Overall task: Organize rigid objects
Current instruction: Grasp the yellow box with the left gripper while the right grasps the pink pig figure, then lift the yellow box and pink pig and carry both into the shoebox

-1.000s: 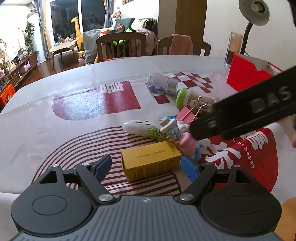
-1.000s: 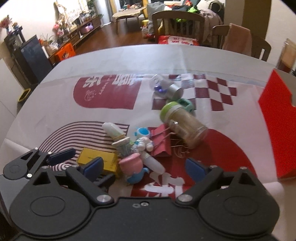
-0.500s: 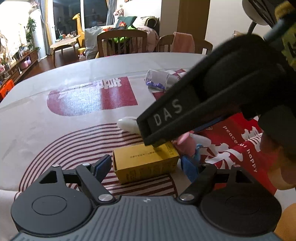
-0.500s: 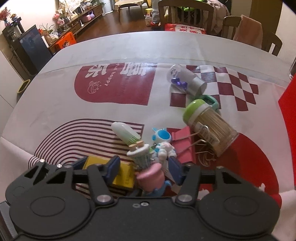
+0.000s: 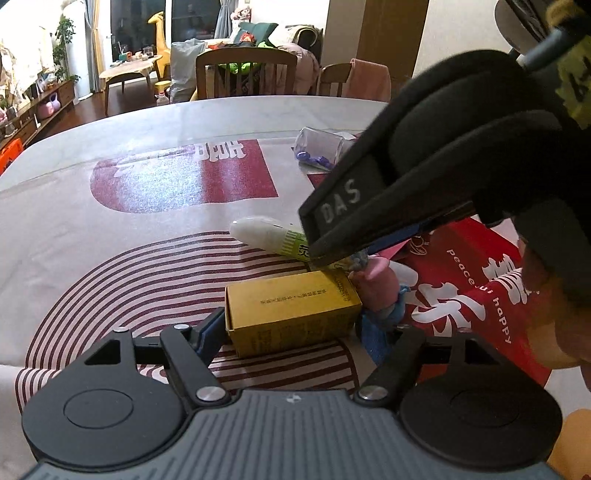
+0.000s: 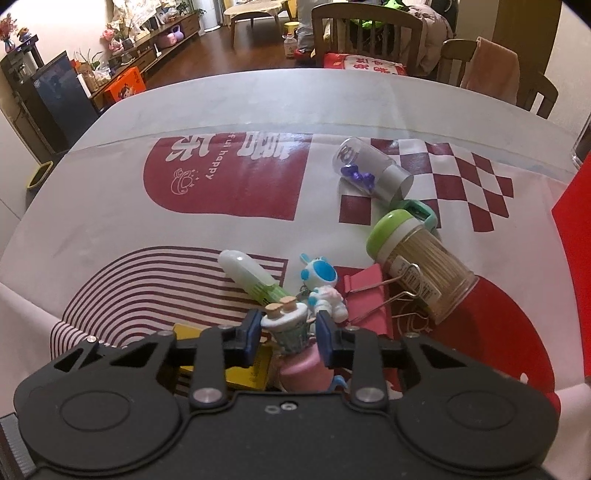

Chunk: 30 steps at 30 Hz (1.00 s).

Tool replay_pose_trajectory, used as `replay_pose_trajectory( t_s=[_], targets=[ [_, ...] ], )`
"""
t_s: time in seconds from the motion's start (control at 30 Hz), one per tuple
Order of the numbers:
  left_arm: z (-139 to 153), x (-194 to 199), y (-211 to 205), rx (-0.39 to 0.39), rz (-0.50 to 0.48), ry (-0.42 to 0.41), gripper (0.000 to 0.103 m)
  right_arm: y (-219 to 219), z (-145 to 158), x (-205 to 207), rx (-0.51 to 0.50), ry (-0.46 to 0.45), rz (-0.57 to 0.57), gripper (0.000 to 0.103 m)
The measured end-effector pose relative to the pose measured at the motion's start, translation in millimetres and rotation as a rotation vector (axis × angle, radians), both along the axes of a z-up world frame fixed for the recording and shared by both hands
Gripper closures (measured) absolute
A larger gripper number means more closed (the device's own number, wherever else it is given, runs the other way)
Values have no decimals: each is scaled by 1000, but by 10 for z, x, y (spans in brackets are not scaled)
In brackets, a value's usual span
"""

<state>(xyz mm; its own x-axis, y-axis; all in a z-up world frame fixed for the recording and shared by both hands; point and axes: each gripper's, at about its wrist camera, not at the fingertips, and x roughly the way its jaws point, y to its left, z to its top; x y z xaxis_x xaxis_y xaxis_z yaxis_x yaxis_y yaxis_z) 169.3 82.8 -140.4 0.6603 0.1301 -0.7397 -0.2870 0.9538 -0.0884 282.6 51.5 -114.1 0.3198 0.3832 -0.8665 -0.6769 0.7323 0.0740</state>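
Observation:
A yellow box (image 5: 291,314) lies on the tablecloth between the wide-apart fingers of my left gripper (image 5: 295,332), which is open; the left pad touches the box's end. My right gripper (image 6: 286,332) is closed around a small pale cup-shaped figurine (image 6: 288,326) standing on a pink toy (image 6: 303,371). The right gripper (image 5: 332,243) reaches in from the right in the left wrist view. A white-green tube (image 6: 251,275), a blue-white robot toy (image 6: 321,282), a pink binder clip (image 6: 367,295) and a toothpick jar (image 6: 417,264) lie beyond.
A clear vial with purple bits (image 6: 371,173) and a teal sharpener (image 6: 417,208) lie farther back. A red box (image 6: 574,229) stands at the right edge. Chairs (image 6: 365,33) stand behind the table's far edge.
My right gripper moved left and forward over the pile and narrowed its fingers around the pale figurine. The left gripper stayed by the yellow box, edging slightly closer.

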Motion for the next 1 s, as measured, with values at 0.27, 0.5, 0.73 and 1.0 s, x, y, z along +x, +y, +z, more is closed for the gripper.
replay_pose_trajectory(
  t_s=[0.27, 0.5, 0.73, 1.0],
  targets=[
    [26, -18, 44, -2, -5, -5, 29, -310, 183, -41, 84, 14, -50, 73],
    [98, -94, 32, 3, -18, -8, 29, -721, 253, -43, 150, 32, -138, 77],
    [270, -114, -4, -18, -35, -4, 30, -1071, 453, -49, 209, 22, -191, 77],
    [598, -113, -157, -3, -97, -58, 31, -1492, 804, 15, 265, -23, -213, 77]
  ],
)
